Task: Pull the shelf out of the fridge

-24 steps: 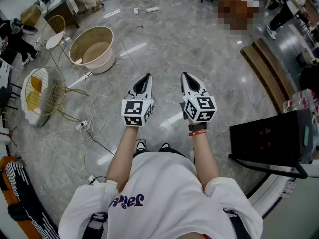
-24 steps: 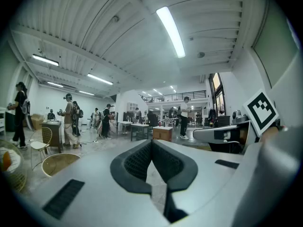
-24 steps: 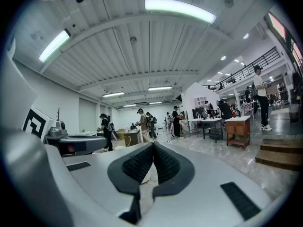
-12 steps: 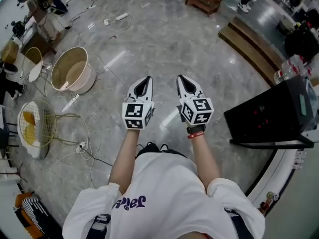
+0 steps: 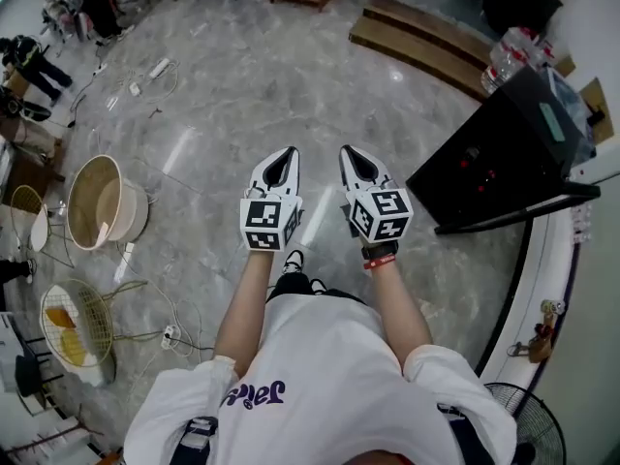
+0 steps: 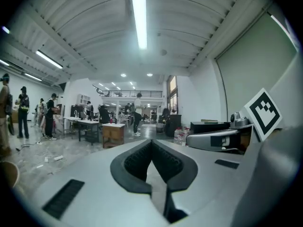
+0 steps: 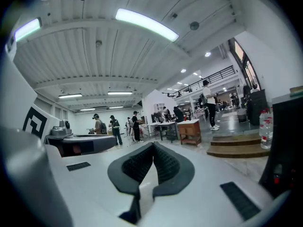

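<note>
Both grippers are up in front of the person at waist height and there is no fridge to be made out anywhere, so the shelf is out of sight too. The left gripper (image 5: 287, 153) has its 2 dark ribbed pads pressed tip to tip with nothing between them, and the right gripper (image 5: 350, 151) is the same, pinched shut on air. They hang side by side, noses pointing forward over the grey marble floor (image 5: 242, 76), which is glossy and streaked with light. The only boxy candidate is the black cabinet (image 5: 494, 153) ahead and to the right — matte, hard-edged, with small red lights on its face and a thin ledge along its base — though I can't tell whether it is the fridge. If it is, the right gripper is the nearer of the 2, and both jaws would have to open before taking any shelf edge; which way a shelf's long side runs is not visible from here. Off to the left sit a round cream tub (image 5: 97, 201) and a wire-mesh chair (image 5: 77, 323). Wooden steps (image 5: 426, 37) lie ahead, with clear plastic bottles (image 5: 513, 51) just behind the cabinet.
</note>
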### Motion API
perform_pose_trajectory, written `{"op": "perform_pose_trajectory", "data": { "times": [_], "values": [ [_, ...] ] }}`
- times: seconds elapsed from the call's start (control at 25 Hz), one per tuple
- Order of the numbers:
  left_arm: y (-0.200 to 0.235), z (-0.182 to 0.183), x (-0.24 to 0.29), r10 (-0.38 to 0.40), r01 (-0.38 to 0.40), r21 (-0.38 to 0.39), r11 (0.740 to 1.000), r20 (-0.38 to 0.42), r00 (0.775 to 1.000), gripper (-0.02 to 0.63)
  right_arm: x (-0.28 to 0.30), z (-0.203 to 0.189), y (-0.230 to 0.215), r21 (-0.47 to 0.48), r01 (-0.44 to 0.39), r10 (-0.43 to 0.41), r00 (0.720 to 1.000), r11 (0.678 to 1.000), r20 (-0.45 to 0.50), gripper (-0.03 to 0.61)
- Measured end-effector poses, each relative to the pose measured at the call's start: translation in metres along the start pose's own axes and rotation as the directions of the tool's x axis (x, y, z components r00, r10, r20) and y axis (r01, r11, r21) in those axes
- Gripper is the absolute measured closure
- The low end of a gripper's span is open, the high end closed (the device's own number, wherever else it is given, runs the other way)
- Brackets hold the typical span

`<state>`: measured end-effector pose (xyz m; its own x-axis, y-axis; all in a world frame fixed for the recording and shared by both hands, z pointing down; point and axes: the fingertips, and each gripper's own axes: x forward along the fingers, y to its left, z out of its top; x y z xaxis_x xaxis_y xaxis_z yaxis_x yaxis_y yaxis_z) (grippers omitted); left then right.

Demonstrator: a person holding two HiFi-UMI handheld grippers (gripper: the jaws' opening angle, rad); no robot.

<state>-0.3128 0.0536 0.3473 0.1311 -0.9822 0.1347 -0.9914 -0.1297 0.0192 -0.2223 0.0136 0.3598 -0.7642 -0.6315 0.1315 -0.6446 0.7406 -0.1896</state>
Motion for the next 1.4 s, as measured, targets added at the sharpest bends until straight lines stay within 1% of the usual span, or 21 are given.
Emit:
{"op": "perform_pose_trajectory", "data": {
  "times": [0.12, 0.2, 0.32, 0.44, 0.52, 0.64, 0.76, 0.88, 1.04, 1.2, 1.32, 1.4],
  "values": [
    [-0.03, 0.001, 0.03, -0.095, 0.095, 0.011, 0.995, -0.006, 0.995, 0.595, -0.015, 0.0, -0.036, 0.026, 0.088, -0.088, 0.996, 0.996, 0.011, 0.563],
    [-0.053, 0.0, 0.048, -0.165, 0.165, 0.02, 0.986, -0.014, 0.986, 0.595, -0.027, -0.001, -0.059, 0.045, 0.151, -0.152, 0.988, 0.988, 0.018, 0.564],
    [-0.081, -0.002, 0.071, -0.269, 0.27, 0.033, 0.962, -0.022, 0.963, 0.595, -0.038, -0.003, -0.087, 0.076, 0.24, -0.243, 0.97, 0.968, 0.032, 0.564],
    [-0.098, -0.005, 0.092, -0.353, 0.354, 0.034, 0.935, -0.034, 0.935, 0.597, -0.043, -0.004, -0.109, 0.121, 0.312, -0.318, 0.947, 0.942, 0.037, 0.565],
    [-0.107, -0.005, 0.105, -0.404, 0.405, 0.033, 0.913, -0.043, 0.914, 0.595, -0.047, -0.003, -0.119, 0.134, 0.363, -0.372, 0.928, 0.922, 0.04, 0.565],
    [-0.121, -0.006, 0.121, -0.481, 0.483, 0.042, 0.875, -0.049, 0.876, 0.595, -0.056, -0.004, -0.135, 0.149, 0.445, -0.456, 0.889, 0.883, 0.048, 0.563],
    [-0.141, -0.007, 0.131, -0.57, 0.572, 0.051, 0.819, -0.051, 0.82, 0.595, -0.067, -0.008, -0.147, 0.167, 0.526, -0.54, 0.84, 0.834, 0.049, 0.565],
    [-0.159, -0.01, 0.136, -0.637, 0.64, 0.057, 0.767, -0.062, 0.769, 0.595, -0.082, -0.011, -0.154, 0.182, 0.594, -0.61, 0.791, 0.784, 0.049, 0.563],
    [-0.183, -0.016, 0.14, -0.698, 0.702, 0.062, 0.709, -0.079, 0.712, 0.595, -0.105, -0.02, -0.162, 0.203, 0.674, -0.693, 0.72, 0.711, 0.037, 0.563],
    [-0.217, -0.023, 0.143, -0.747, 0.751, 0.038, 0.659, -0.086, 0.659, 0.595, -0.142, -0.032, -0.178, 0.237, 0.736, -0.761, 0.648, 0.634, 0.022, 0.564],
    [-0.248, -0.032, 0.146, -0.775, 0.781, 0.031, 0.624, -0.101, 0.624, 0.595, -0.168, -0.038, -0.196, 0.26, 0.762, -0.792, 0.611, 0.593, 0.017, 0.563],
    [-0.269, -0.035, 0.148, -0.79, 0.796, 0.034, 0.604, -0.108, 0.604, 0.595, -0.184, -0.039, -0.209, 0.27, 0.771, -0.804, 0.595, 0.577, 0.021, 0.565]
  ]
}}
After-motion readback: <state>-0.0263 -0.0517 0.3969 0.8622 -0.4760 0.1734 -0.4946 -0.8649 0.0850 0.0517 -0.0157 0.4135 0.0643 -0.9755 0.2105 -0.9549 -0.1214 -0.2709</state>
